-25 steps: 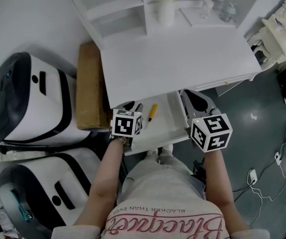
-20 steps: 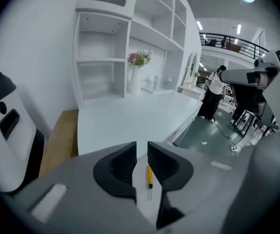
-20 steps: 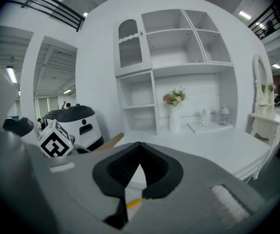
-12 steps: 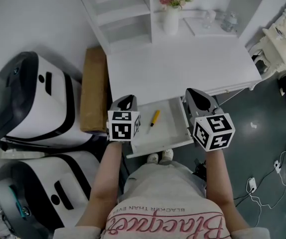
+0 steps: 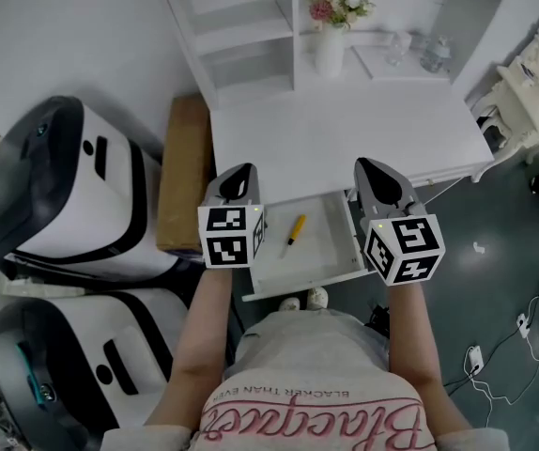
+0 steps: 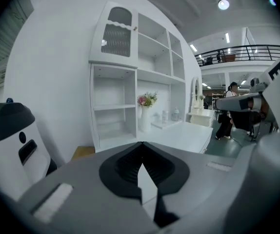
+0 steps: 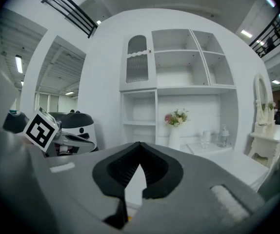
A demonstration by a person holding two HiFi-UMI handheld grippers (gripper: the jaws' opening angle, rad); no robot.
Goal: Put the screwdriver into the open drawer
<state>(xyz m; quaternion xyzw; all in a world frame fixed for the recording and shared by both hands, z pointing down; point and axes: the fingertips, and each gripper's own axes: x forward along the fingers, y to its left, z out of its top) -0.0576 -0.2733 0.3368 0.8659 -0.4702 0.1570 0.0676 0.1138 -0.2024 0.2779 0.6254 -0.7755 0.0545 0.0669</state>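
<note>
The screwdriver (image 5: 294,230) lies in the open drawer (image 5: 331,254) below the desk (image 5: 345,130), so the placing looks done. The left hand-held gripper (image 5: 238,175) has just been closing on nothing. The right hand-held gripper (image 5: 373,169) is likewise shut and empty. What remains, I'd guess, is drawing both clear.

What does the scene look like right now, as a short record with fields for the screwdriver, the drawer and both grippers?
Screwdriver: yellow handle, lies inside the drawer, nothing holds it
Drawer: pulled open under the white desk
Left gripper: fingers have just closed, shut, nothing between them; by the drawer's left edge
Right gripper: fingers together, empty; by the drawer's right edge
Desk back: vase of flowers
Task state: screwdriver already in the drawer
</note>
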